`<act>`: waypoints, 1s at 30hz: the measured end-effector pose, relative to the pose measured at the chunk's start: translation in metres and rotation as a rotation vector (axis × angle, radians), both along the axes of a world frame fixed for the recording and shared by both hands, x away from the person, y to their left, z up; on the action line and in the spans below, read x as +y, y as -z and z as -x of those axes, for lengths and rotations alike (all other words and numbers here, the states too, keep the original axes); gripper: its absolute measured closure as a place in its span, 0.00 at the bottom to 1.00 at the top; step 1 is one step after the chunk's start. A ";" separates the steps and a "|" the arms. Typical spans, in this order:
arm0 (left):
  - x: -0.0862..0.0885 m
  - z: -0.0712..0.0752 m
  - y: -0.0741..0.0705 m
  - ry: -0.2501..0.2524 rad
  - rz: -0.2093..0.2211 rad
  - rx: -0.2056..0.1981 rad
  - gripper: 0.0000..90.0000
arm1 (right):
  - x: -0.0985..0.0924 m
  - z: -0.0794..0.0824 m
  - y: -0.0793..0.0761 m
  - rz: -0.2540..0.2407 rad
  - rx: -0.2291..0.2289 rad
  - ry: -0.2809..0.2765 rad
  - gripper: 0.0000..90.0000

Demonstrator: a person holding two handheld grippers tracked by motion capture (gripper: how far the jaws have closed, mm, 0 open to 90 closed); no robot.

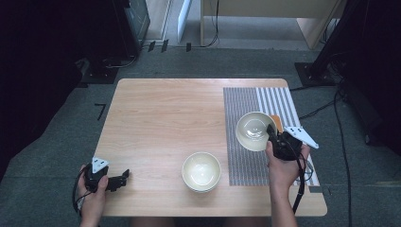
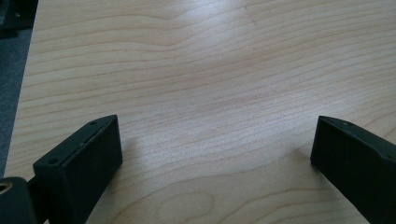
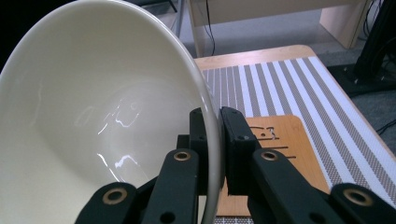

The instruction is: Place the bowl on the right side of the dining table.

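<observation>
My right gripper [image 1: 270, 131] is shut on the rim of a cream bowl [image 1: 254, 130], holding it tilted above the striped mat [image 1: 246, 101]. In the right gripper view the bowl [image 3: 93, 121] looms large at the left, and my right gripper [image 3: 213, 126] pinches its rim between both jaws. A second cream bowl [image 1: 201, 171] stands on the wooden table [image 1: 161, 118] near the front middle. My left gripper [image 1: 124, 177] rests at the table's front left corner, pointing right. In the left gripper view my left gripper [image 2: 212, 144] stands open over bare wood.
A small orange wooden board [image 3: 280, 154] lies on the mat under the held bowl. The striped mat [image 3: 289, 88] covers the table's right side. Beyond the table's far edge are cables and furniture legs on grey floor.
</observation>
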State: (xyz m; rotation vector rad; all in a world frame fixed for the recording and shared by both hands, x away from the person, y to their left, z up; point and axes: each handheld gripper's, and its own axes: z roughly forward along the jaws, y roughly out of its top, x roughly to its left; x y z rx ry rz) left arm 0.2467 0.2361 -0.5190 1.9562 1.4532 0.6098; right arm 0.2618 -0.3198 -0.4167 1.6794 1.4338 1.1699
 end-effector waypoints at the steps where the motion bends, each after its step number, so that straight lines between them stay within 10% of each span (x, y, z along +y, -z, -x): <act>1: 0.000 0.000 0.000 0.000 0.000 0.000 0.02 | -0.001 -0.001 0.001 -0.009 0.003 -0.001 0.94; 30: 0.000 0.000 0.000 0.000 0.000 0.000 0.02 | -0.017 -0.014 0.014 -0.035 0.069 0.046 0.94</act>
